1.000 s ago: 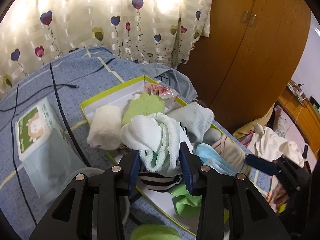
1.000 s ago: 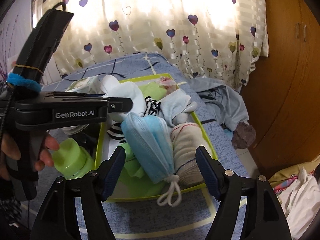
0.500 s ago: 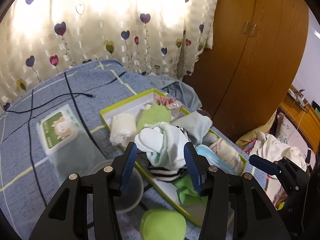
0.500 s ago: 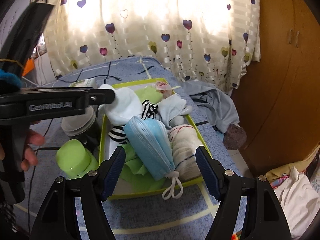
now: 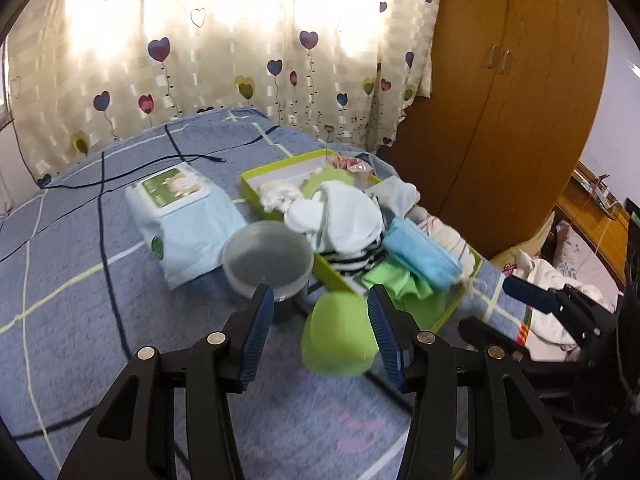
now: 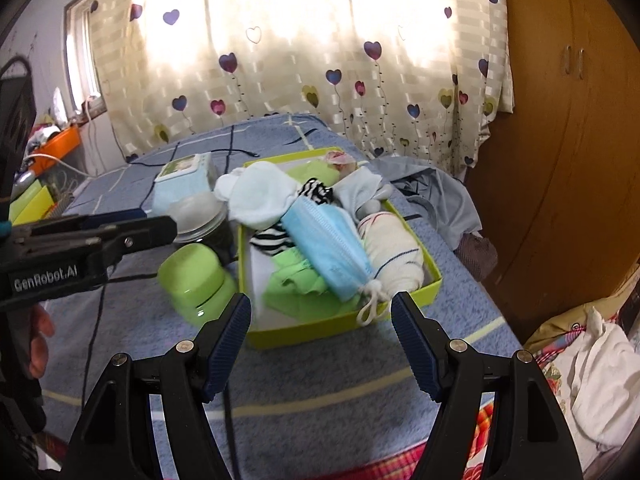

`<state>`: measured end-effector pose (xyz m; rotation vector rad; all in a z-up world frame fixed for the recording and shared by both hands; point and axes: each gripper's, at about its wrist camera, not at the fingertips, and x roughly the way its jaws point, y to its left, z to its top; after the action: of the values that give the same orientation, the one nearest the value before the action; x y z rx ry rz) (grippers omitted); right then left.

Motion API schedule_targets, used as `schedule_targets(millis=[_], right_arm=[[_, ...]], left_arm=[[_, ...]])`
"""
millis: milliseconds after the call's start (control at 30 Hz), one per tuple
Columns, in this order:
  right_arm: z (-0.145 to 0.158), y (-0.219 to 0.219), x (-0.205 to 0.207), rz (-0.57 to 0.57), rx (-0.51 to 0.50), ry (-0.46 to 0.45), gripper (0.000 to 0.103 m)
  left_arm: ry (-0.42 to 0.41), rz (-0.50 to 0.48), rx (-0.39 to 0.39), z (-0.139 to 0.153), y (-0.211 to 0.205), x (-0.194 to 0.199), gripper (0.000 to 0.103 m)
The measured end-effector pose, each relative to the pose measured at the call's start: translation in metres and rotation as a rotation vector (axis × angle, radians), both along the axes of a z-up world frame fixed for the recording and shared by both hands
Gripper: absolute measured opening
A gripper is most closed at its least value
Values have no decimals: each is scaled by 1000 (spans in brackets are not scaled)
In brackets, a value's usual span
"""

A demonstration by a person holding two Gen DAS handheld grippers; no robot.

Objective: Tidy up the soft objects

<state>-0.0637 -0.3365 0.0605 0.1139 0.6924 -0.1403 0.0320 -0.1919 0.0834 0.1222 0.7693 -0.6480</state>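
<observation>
Soft objects: a heap of small fabric pieces lay in the shallow yellow-green cardboard box [image 6: 434, 280] on the blue checked bedspread [image 5: 80, 320]. Topmost was a bunched white and pale mint sock bundle [image 5: 340, 220], over a black-and-white striped sock [image 6: 272, 240].
Neighbours in box: a folded light blue face mask [image 6: 328, 248] lay diagonally beside a rolled cream cloth [image 6: 394, 248]; a crumpled lime green cloth [image 6: 296, 280] filled the near corner.
Reason for placement (judged): the box served as the collecting tray, so the pieces were piled there, not sorted flat.
Left gripper [image 5: 320, 336]: jaws apart and empty; a lime green plastic lid [image 5: 340, 336] lay on the bedspread in line with them, contact not evident.
Right gripper [image 6: 322, 340]: jaws wide, nothing between them, hovering before the box's near wall.
Beside box: a clear round plastic container [image 5: 268, 260] and a pale blue wet-wipe pack [image 5: 180, 212].
Change from a second earlier: the left jaws then pinched the sock bundle; now it rested in the box and the gripper sat further back. Right jaws unchanged.
</observation>
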Motion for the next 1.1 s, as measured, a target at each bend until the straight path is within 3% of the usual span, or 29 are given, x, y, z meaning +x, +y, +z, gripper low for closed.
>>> schedule_targets(millis=[467,867,1100], right_arm=[[-34,27,-14,-8,25,72,73],[-59,26,-12,-26,16,136,78],[-63,24,-11,-32,1,138,82]], left_arm=[[86,74,108,-58,22,-36,50],[105,85,125,-74,13,-45,50],[73,127,149,-77,9,-50,50]])
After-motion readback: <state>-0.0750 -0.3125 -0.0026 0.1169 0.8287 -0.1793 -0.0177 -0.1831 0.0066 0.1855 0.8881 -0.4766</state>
